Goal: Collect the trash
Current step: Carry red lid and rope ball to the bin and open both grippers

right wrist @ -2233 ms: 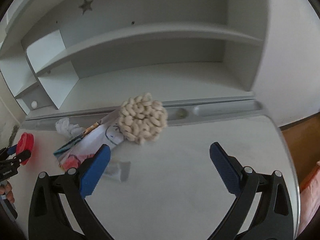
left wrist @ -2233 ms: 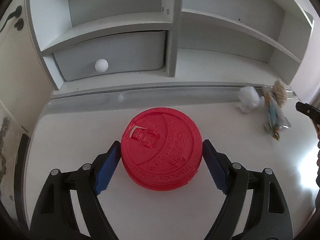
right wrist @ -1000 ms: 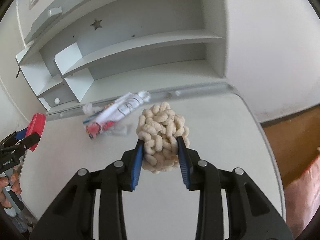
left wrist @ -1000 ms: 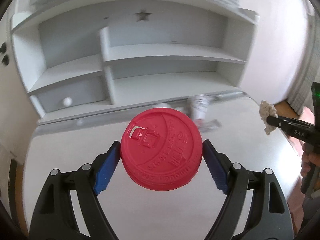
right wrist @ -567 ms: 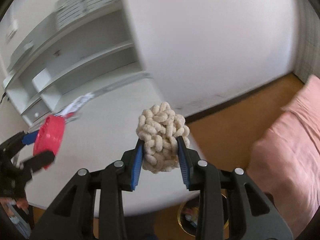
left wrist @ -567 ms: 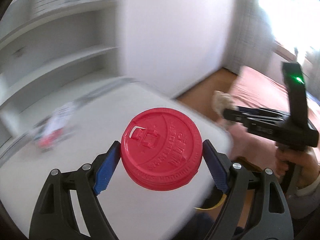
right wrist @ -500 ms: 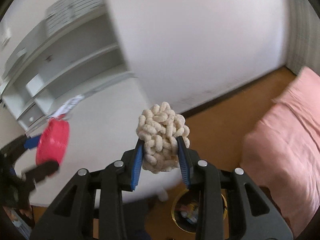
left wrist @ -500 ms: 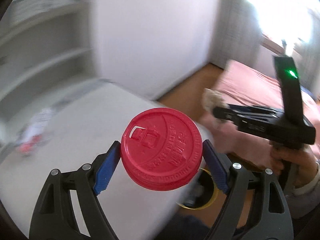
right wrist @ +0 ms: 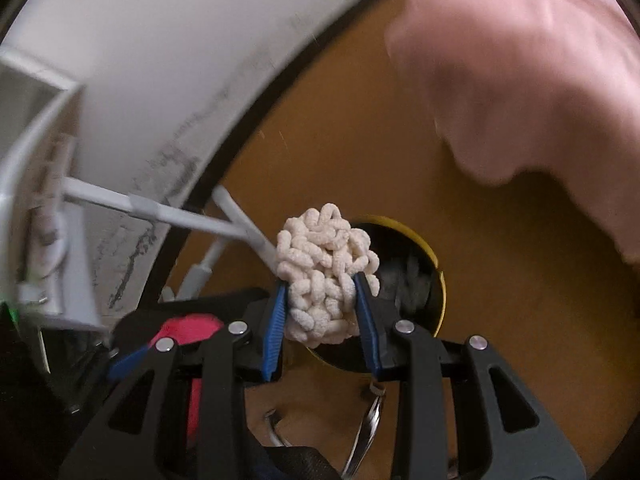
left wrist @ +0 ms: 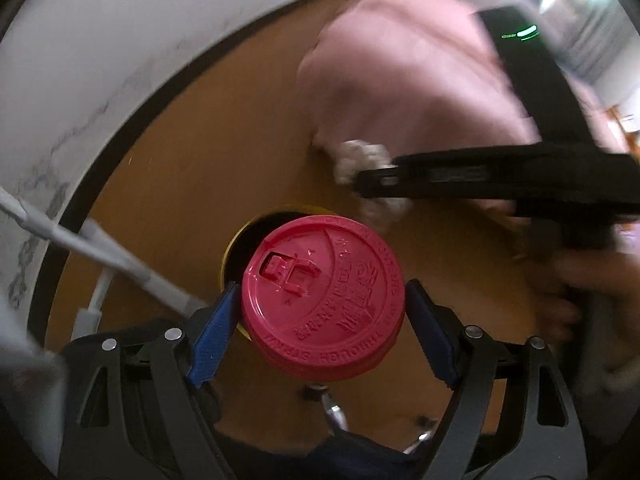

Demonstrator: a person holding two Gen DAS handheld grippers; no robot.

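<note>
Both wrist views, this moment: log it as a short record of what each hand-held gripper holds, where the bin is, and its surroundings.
left hand-held gripper: shut on red cup lid, held above the bin
right hand-held gripper: shut on clump of puffed snacks, also above the bin
bin: round, yellow rim, on the wooden floor; dark, blurred contents
nearby: pink bedding, white wall
image quality: motion blur, worst in the left wrist view
</note>
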